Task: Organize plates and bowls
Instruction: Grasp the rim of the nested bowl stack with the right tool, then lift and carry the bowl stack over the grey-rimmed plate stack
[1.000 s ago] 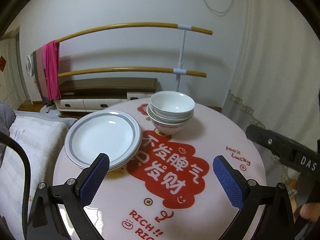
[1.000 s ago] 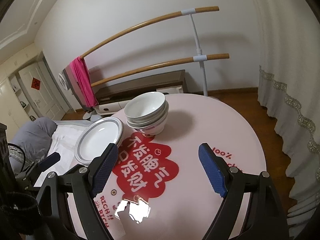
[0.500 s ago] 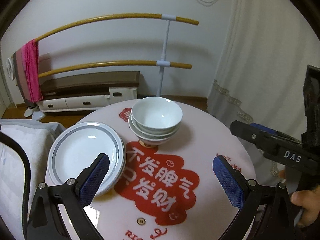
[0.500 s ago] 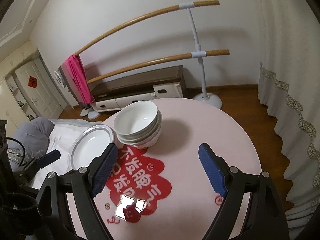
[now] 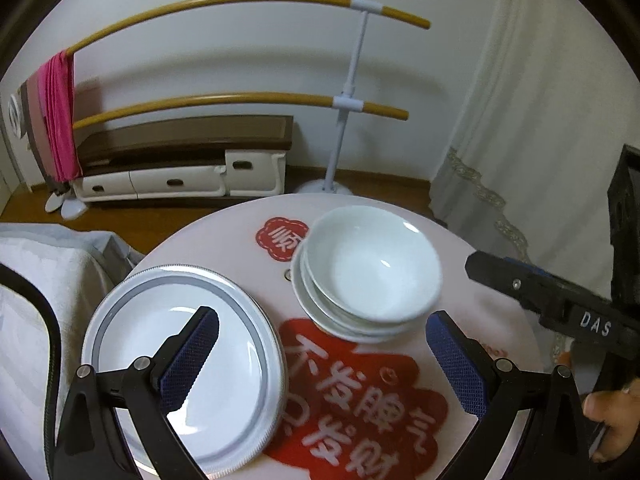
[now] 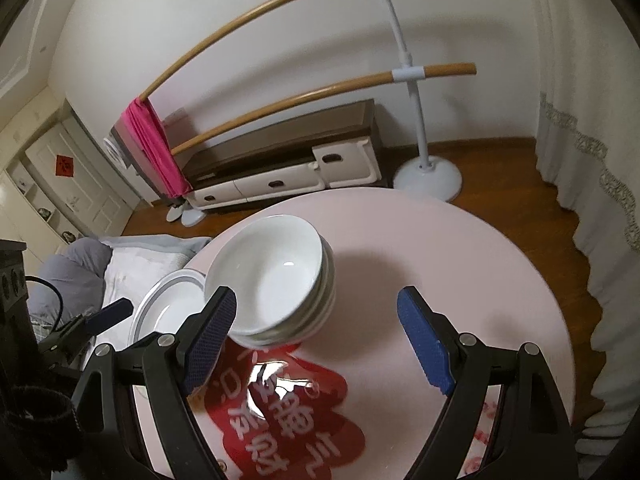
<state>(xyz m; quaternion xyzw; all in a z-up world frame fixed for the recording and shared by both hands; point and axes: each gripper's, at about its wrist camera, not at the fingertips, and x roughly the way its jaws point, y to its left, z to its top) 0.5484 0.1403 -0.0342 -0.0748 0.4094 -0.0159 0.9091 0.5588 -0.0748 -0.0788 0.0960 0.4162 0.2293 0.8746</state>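
Both claws hang above the near part of a round pink table, tilted down toward the dishes. The left claw has its blue pads spread wide with nothing between them; its left finger lies over the plates and its right finger sits just near and right of the bowls. The right claw is equally wide apart and empty, its left pad in front of the near rim of the bowls and its right pad over bare tabletop.

The stack of white bowls stands toward the far middle of the table, nested one in another. The grey-rimmed plates lie stacked at the left edge, just beside the bowls. A red cloud-shaped print with white characters covers the near middle, partly under both stacks.

In the left view the right claw's black frame reaches in from the right, with a hand gripping its handle. Beyond the table stand a low cabinet, a two-bar wooden rack with a pink towel, and a white curtain at right. Bedding lies left of the table.
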